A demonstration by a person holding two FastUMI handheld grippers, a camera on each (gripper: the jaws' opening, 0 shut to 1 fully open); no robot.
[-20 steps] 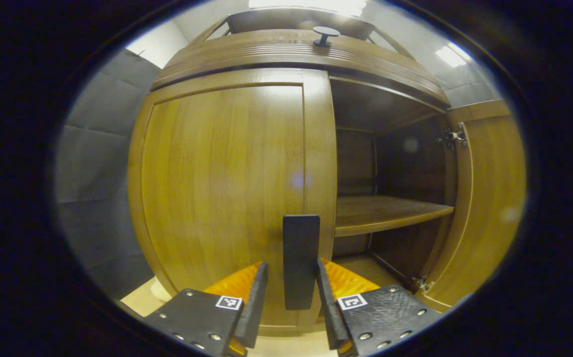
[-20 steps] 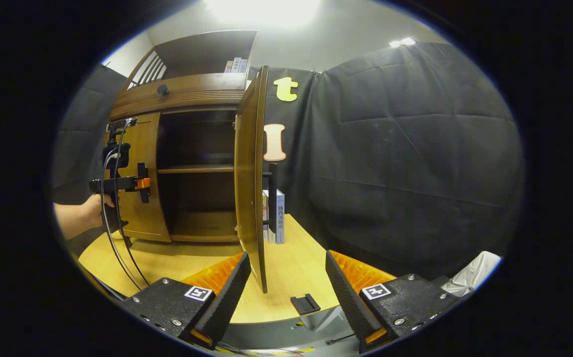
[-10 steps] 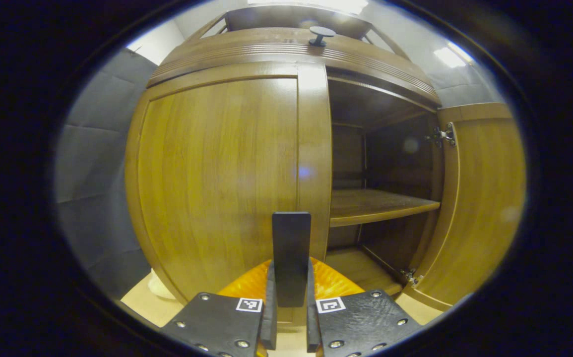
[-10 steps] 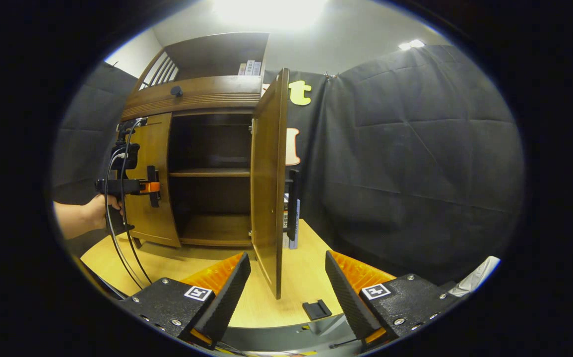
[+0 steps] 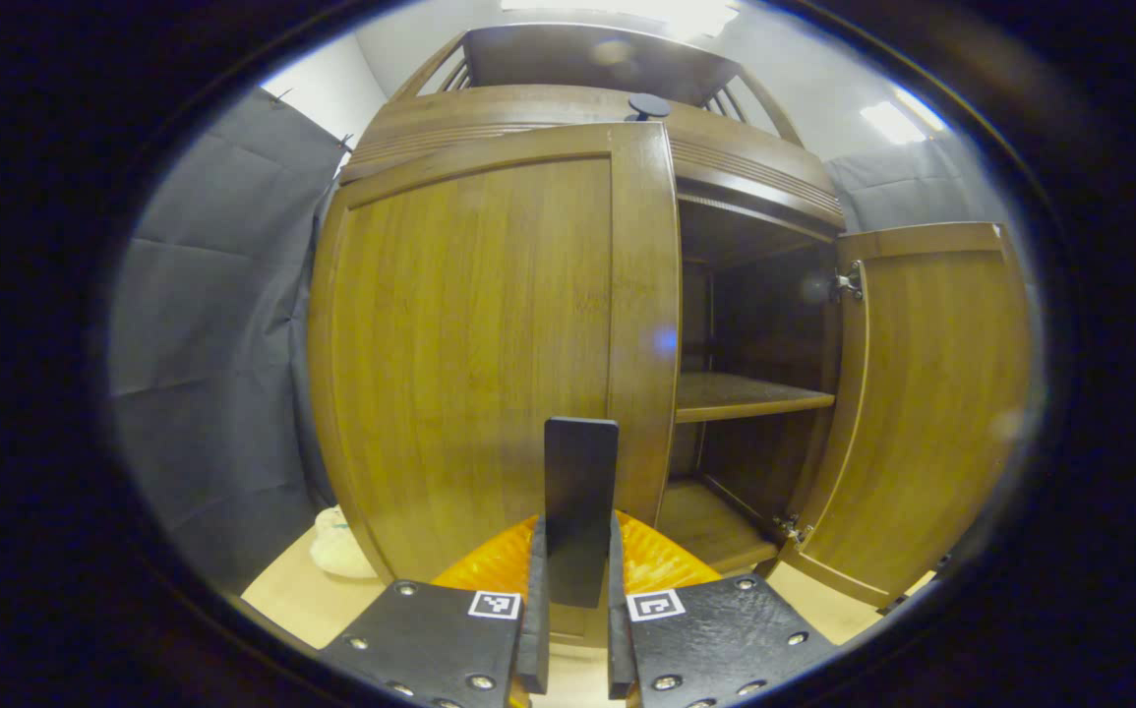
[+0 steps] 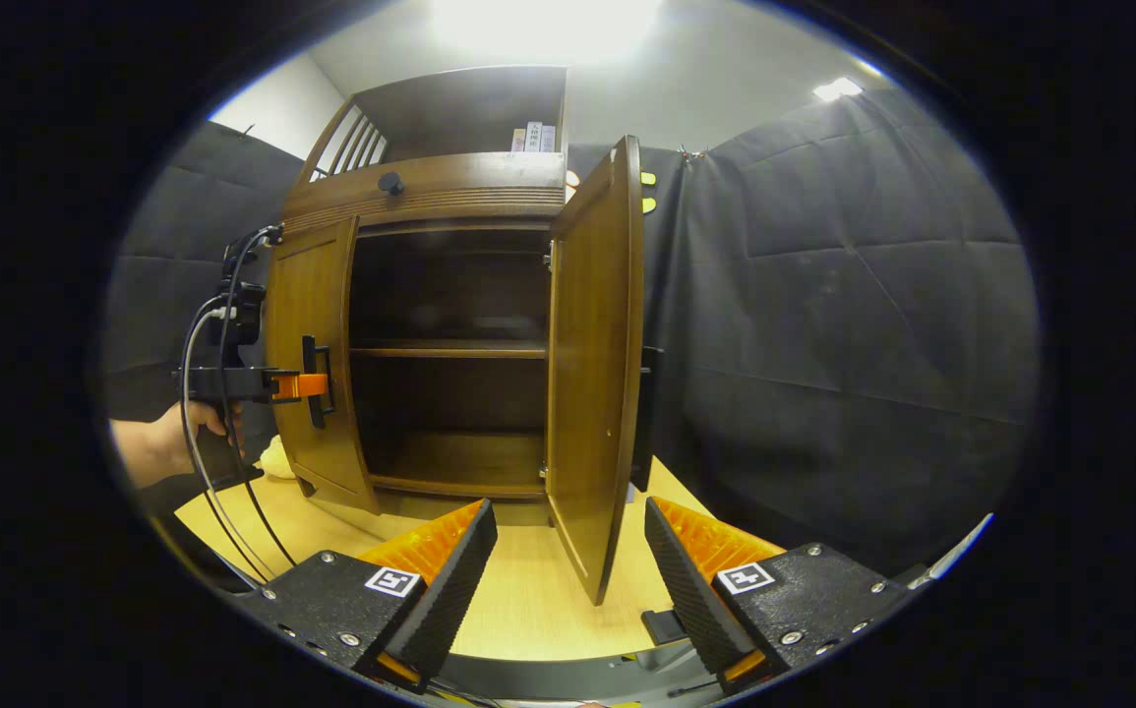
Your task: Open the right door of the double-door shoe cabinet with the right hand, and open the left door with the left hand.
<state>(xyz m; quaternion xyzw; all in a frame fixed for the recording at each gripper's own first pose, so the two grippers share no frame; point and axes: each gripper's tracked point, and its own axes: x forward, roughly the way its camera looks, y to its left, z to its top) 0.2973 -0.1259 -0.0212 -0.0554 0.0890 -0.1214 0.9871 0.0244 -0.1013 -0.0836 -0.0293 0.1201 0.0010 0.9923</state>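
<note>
Wooden cabinet (image 6: 449,324) stands at the back of my light surface (image 6: 528,600). My left tongs (image 5: 575,629) are clamped on the black handle (image 5: 579,506) of the left door (image 5: 489,354), which is slightly ajar. My right tongs (image 6: 568,580) hang wide apart, holding nothing, just before the right door (image 6: 592,374), which stands swung out, edge toward me.

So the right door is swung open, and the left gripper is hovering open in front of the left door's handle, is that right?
Not quite. The right door is open, but the left gripper is not hovering open: the left gripper view shows its fingers shut on the left door's black handle.
</note>
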